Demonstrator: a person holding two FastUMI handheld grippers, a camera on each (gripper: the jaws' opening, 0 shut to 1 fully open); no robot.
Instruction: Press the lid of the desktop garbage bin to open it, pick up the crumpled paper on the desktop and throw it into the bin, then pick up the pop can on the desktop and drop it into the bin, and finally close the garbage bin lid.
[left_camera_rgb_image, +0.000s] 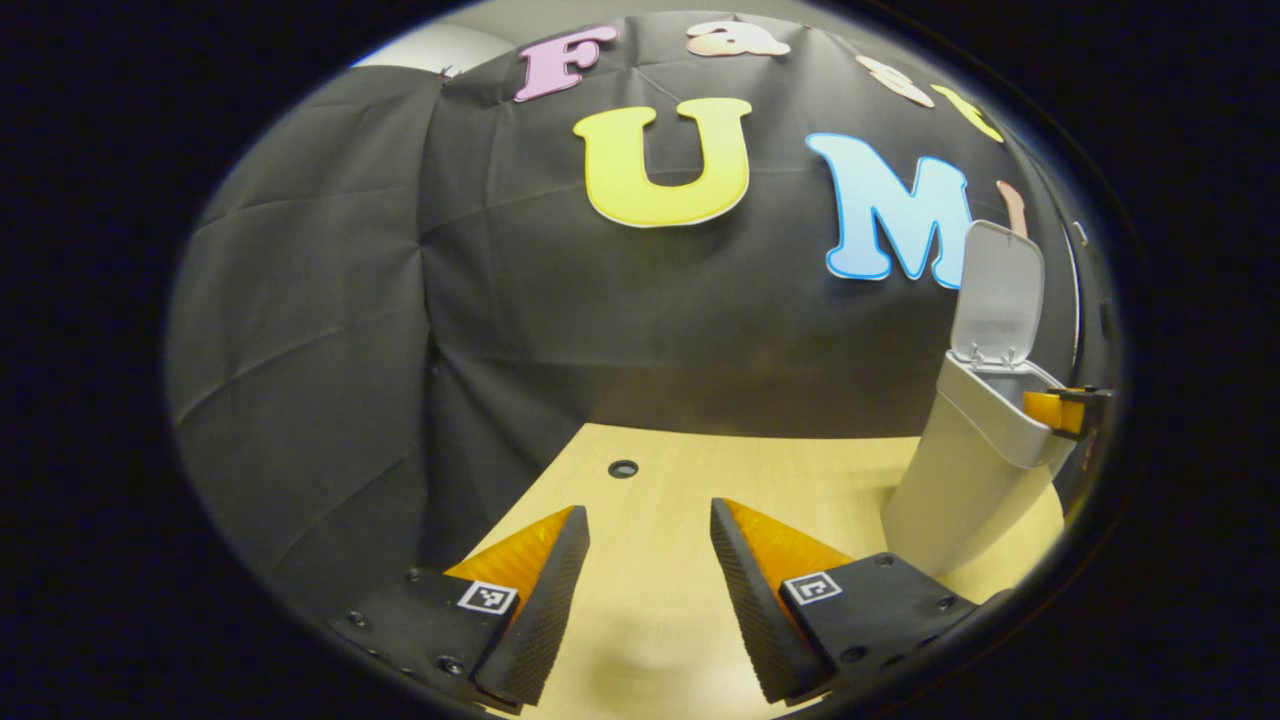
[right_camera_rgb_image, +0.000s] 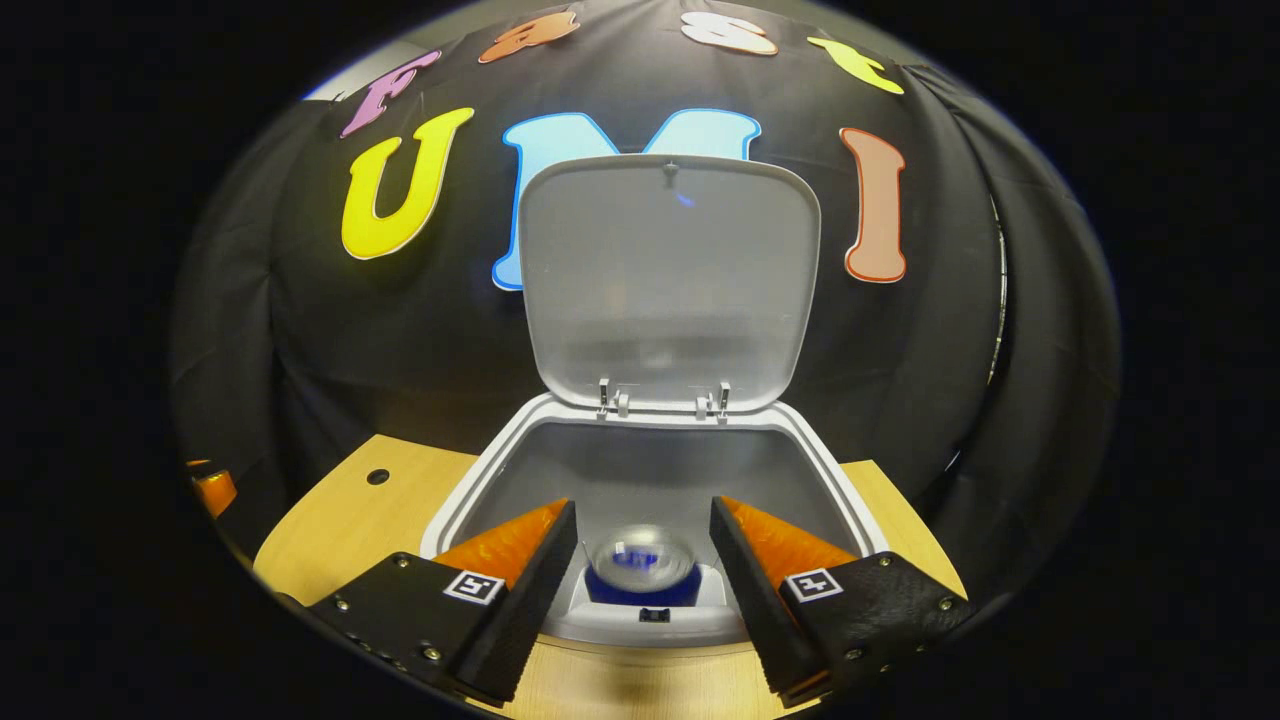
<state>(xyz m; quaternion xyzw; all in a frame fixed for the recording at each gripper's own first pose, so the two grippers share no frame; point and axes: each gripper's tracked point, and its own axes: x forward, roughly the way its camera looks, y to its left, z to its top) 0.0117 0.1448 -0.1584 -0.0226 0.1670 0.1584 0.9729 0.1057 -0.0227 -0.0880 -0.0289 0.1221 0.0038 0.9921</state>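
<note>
Hovering parted and empty over the open bin (right_camera_rgb_image: 640, 470), the right tongs (right_camera_rgb_image: 643, 560) frame the can (right_camera_rgb_image: 640, 565) inside, while the left tongs (left_camera_rgb_image: 648, 570) idle open above the tabletop (left_camera_rgb_image: 700, 480), its lid (right_camera_rgb_image: 665, 280) upright for closing.

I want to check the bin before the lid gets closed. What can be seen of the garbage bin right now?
The garbage bin is pale grey, plastic-looking, with a tapered body standing upright on the wooden desktop before the black cloth wall. Its lid is swung up, standing nearly vertical on two rear hinges. A pop can lies inside. The right gripper, jaws apart, hangs over the opening.
</note>
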